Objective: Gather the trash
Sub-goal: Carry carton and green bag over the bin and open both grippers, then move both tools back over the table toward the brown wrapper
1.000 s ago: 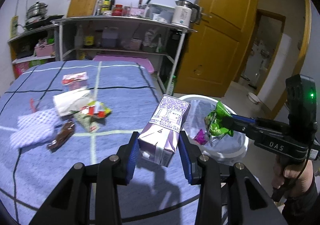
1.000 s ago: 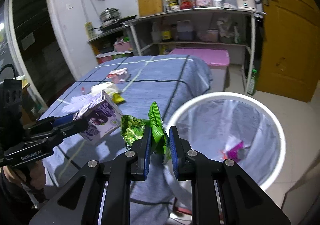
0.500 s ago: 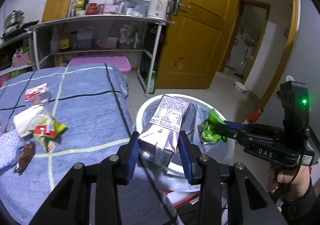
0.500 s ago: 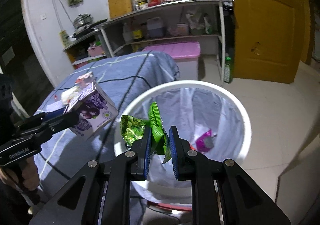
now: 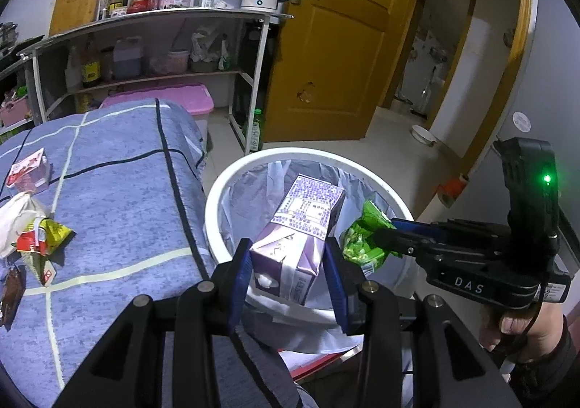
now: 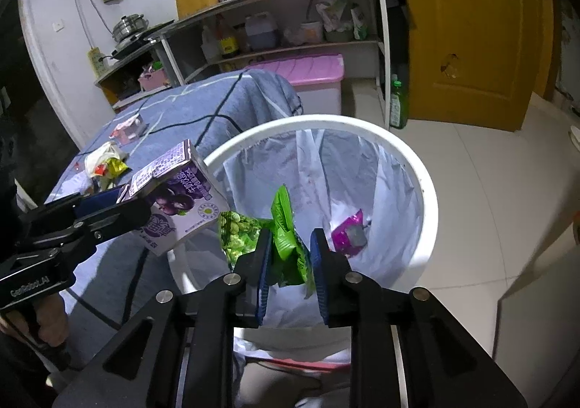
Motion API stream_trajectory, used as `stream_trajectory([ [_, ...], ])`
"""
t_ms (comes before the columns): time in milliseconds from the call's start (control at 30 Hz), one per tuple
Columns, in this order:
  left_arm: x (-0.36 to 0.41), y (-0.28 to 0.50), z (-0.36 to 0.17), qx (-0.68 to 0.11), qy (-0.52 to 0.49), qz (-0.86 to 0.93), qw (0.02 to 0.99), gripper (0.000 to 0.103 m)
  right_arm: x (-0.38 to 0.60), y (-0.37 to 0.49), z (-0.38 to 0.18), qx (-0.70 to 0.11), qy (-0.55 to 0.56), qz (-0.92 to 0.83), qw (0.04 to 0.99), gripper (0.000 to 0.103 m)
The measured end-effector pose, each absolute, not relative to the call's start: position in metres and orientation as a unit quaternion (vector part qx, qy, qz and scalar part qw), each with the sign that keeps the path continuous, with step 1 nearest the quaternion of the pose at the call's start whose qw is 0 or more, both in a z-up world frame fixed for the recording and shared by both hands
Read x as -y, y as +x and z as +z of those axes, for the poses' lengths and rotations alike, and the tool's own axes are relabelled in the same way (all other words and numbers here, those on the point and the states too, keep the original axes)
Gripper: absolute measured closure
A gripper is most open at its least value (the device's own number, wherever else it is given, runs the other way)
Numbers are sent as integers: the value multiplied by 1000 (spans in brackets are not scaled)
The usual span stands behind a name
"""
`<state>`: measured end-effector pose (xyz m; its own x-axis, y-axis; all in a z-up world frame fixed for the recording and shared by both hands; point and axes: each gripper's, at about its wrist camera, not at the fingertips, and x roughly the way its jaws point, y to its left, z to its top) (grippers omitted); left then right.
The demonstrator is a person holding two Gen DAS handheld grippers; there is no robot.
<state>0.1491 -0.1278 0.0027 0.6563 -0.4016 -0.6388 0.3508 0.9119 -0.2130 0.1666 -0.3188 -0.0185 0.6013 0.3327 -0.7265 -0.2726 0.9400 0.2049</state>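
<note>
My left gripper (image 5: 288,259) is shut on a purple milk carton (image 5: 299,237) and holds it over the near rim of the white trash bin (image 5: 232,172). The carton also shows in the right wrist view (image 6: 177,198). My right gripper (image 6: 290,255) is shut on a green snack bag (image 6: 286,248) above the bin's (image 6: 417,161) opening; the bag shows in the left wrist view (image 5: 362,241). A pink wrapper (image 6: 348,234) lies inside the bin's liner.
A table with a blue checked cloth (image 5: 119,198) stands left of the bin and holds a red-white carton (image 5: 30,169), a white bag (image 5: 18,219) and small wrappers (image 5: 40,241). A shelf unit (image 5: 163,45), a pink box (image 5: 174,100) and a yellow door (image 5: 344,45) stand behind.
Both grippers have moved right from over the table to above the trash bin, each still holding its item. The bin now lies under both.
</note>
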Motion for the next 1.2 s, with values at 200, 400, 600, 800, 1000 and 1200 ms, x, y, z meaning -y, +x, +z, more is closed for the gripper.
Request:
stream_trajectory([
  [200, 128, 150, 0, -363, -35, -209, 907, 54, 319, 165, -21, -416, 29, 165, 894, 76],
  [400, 126, 145, 2, -360, -37, -210, 908, 54, 319, 162, -20, -412, 27, 161, 896, 66],
  [600, 120, 137, 8, -351, -45, -207, 912, 54, 317, 154, -9, -399, 24, 163, 902, 66],
  [800, 109, 126, 15, -343, -54, -199, 917, 54, 306, 141, 8, -378, 17, 177, 908, 66],
  [1000, 94, 113, 22, -334, -66, -186, 921, 52, 289, 130, 21, -360, 8, 198, 911, 66],
  [1200, 77, 97, 27, -321, -69, -167, 930, 50, 270, 116, 30, -347, -2, 220, 912, 66],
])
